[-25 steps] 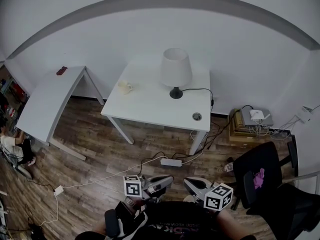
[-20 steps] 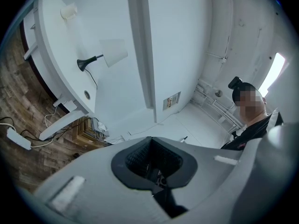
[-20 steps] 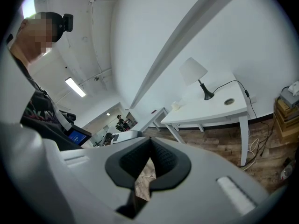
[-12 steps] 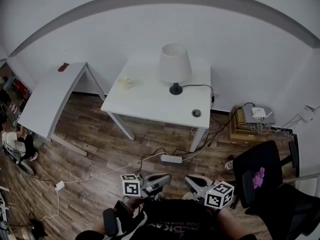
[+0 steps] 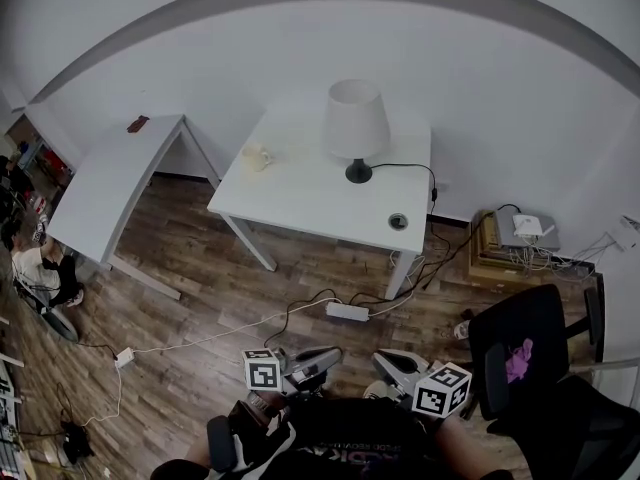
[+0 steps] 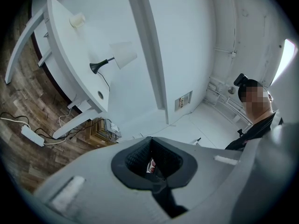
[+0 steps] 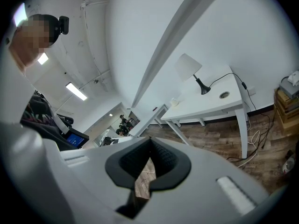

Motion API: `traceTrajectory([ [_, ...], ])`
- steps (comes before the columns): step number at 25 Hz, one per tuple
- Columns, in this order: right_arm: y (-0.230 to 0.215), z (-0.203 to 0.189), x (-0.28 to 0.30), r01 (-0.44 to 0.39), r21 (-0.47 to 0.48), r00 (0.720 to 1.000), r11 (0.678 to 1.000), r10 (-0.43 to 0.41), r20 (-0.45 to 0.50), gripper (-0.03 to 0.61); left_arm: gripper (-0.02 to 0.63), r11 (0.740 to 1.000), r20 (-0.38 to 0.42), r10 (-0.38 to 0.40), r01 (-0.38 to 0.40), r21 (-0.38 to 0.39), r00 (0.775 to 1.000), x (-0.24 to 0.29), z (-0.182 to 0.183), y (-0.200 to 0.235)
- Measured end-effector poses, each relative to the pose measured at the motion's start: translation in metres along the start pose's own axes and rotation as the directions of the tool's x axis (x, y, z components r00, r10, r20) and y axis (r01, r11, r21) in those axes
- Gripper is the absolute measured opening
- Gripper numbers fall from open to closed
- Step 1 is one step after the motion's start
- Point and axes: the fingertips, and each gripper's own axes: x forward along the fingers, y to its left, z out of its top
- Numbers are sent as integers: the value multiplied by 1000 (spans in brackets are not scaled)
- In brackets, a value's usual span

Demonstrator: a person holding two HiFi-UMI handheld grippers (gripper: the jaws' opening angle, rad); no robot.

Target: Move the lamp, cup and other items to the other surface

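Observation:
A white-shaded lamp (image 5: 353,128) on a black base stands on the middle white table (image 5: 300,203). A small pale cup (image 5: 256,157) sits near that table's left end. The second white table (image 5: 105,188) stands to the left and bears a small dark red item (image 5: 138,124). My left gripper (image 5: 325,356) and right gripper (image 5: 385,363) hang low over the floor, close to my body and far from both tables. Both are shut and empty. The left gripper view shows its gripper (image 6: 152,146), the lamp (image 6: 122,55) and the cup (image 6: 77,19). The right gripper view shows its gripper (image 7: 149,148), the lamp (image 7: 188,66) and the cup (image 7: 174,101).
A power strip (image 5: 343,311) and cables lie on the wood floor before the middle table. A black chair (image 5: 525,353) with a purple thing on it stands at right. Behind it is a low box stack (image 5: 520,243) with a white device. A person (image 5: 40,268) sits at far left.
The head view has shifted a little, so both tables sit slightly further right and lower. Both grippers have stayed shut and low near my body.

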Motion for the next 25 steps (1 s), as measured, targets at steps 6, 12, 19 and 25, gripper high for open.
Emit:
traceTrajectory([
  [6,-11,-2,-12,-12,17,1000,1000,13,-25,5,-5,1000,6,23,-23,-7,1000,13,-14,0],
  [12,-14,-9,-21,-38,16,997,999,39,-74,5,-5,998,35,60,-59,-23,998,15,-29,0],
  [19,-20,-9,-20,-77,22,992,997,79,-95,5,-5,992,118,103,-94,-79,988,8,-32,8],
  [25,-19,-7,-13,-102,44,990,994,106,-88,5,-5,989,144,140,-130,-72,980,-4,-27,7],
])
